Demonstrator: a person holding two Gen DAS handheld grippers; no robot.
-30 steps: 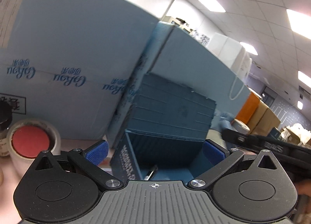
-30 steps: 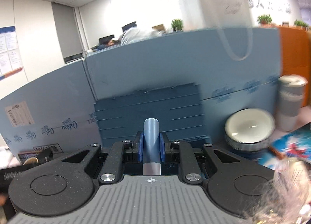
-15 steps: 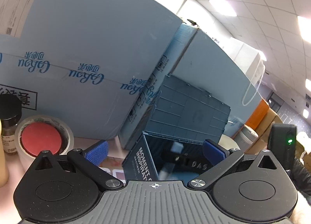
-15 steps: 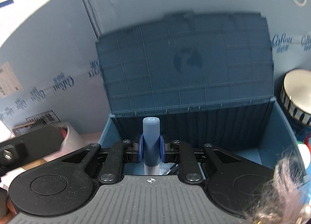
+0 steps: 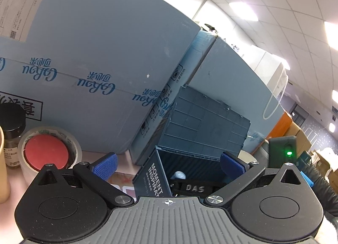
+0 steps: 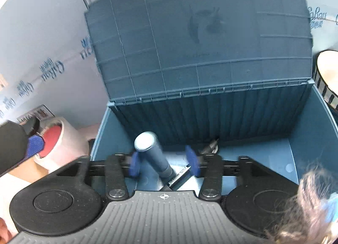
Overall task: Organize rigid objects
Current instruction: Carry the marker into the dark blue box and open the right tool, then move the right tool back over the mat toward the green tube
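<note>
A dark blue storage box [image 6: 312, 129] stands open with its lid [image 6: 198, 39] leaning back; it also shows in the left wrist view [image 5: 147, 178]. My right gripper [image 6: 164, 163] is open over the box's inside. A blue cylinder [image 6: 152, 153] tilts loose between its fingers, falling into the box. A dark pen-like tool [image 6: 209, 146] and a small comb-edged item [image 6: 179, 177] lie on the box floor. My left gripper [image 5: 168, 163] is open and empty, left of the box, facing it. The right gripper's body [image 5: 283, 153] shows there over the box.
A tape roll with a red core [image 5: 48, 153] and a dark-capped jar [image 5: 11, 123] stand at the left. Large light blue cartons [image 5: 95, 64] wall off the back. A striped white bowl [image 6: 327, 74] sits right of the box.
My right gripper moved down into the box and opened, letting go of the blue cylinder, which now tips over. The left gripper drew back slightly and stayed open.
</note>
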